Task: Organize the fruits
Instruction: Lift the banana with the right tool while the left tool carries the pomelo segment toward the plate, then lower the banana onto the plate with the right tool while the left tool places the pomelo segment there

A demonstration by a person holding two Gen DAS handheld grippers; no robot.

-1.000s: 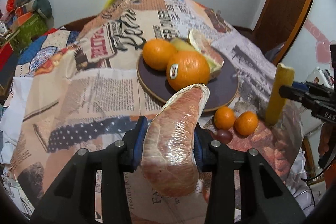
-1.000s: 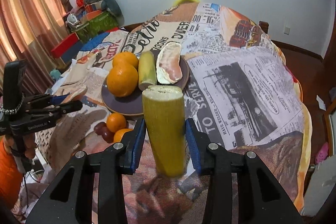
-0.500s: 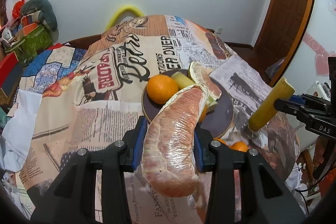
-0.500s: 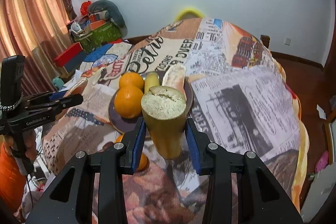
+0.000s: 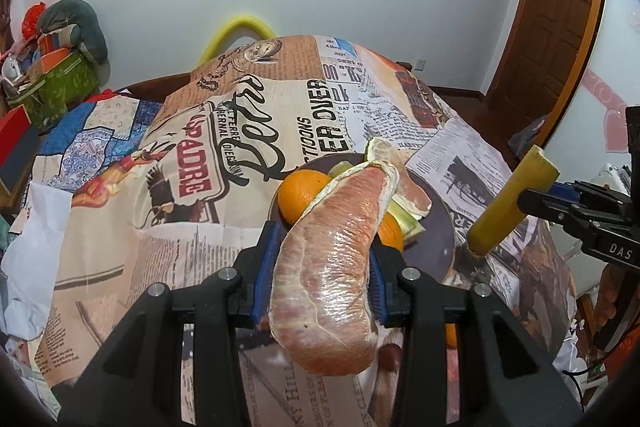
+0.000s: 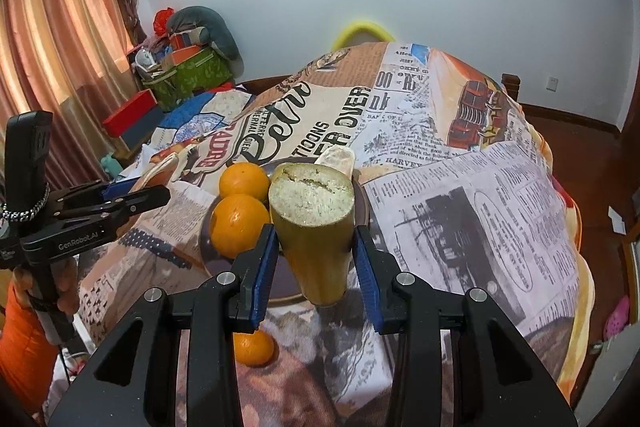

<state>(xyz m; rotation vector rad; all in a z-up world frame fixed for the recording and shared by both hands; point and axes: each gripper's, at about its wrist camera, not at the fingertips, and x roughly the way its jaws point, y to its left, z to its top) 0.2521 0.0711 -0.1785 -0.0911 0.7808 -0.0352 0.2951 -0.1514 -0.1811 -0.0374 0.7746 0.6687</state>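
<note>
The left gripper has its jaws pinching a peeled pomelo segment, held above the near edge of the dark plate; the right gripper has its jaws clamped on a yellow-green cane stalk piece, cut end up, raised over the plate's front; two oranges and another pomelo wedge lie on the plate; a small mandarin rests on the newspaper-print cloth covering the worktop, near the plate.

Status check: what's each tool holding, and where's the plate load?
Left tool shut on pomelo segment. Right tool shut on sugarcane piece. Plate carries oranges. Nothing in the way.
</note>
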